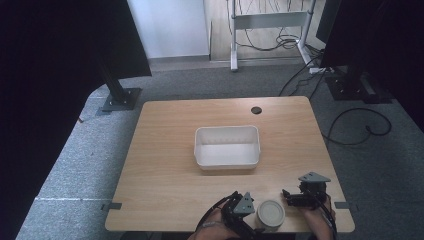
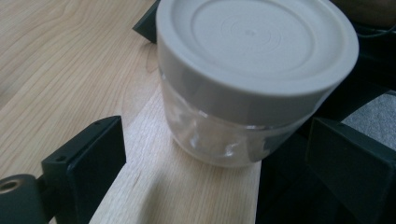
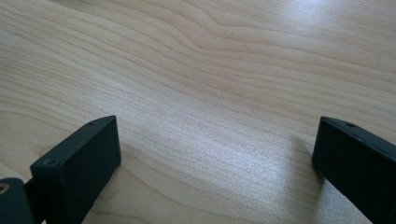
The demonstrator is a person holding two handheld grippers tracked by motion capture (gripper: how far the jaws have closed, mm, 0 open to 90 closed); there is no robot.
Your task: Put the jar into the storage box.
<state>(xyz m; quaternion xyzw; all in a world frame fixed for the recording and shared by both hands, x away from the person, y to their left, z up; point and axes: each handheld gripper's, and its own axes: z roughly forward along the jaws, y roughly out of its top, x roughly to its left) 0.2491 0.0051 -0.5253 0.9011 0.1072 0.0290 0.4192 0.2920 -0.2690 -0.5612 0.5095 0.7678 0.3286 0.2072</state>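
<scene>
A clear jar (image 1: pixel 270 214) with a grey screw lid stands upright at the table's front edge. In the left gripper view the jar (image 2: pixel 252 70) rises close ahead, its base between the two black jaw tips. My left gripper (image 1: pixel 248 210) (image 2: pixel 219 144) is open, with a gap showing between its left jaw and the glass. My right gripper (image 1: pixel 290 197) sits just right of the jar, pointing left. In its own view the right gripper (image 3: pixel 215 144) is open over bare wood, with nothing between the jaws.
A white rectangular bin (image 1: pixel 227 131) stands empty in the middle of the wooden table (image 1: pixel 165 165). A dark cable hole (image 1: pixel 256 110) lies at the far edge. Cables and stand bases lie on the carpet around the table.
</scene>
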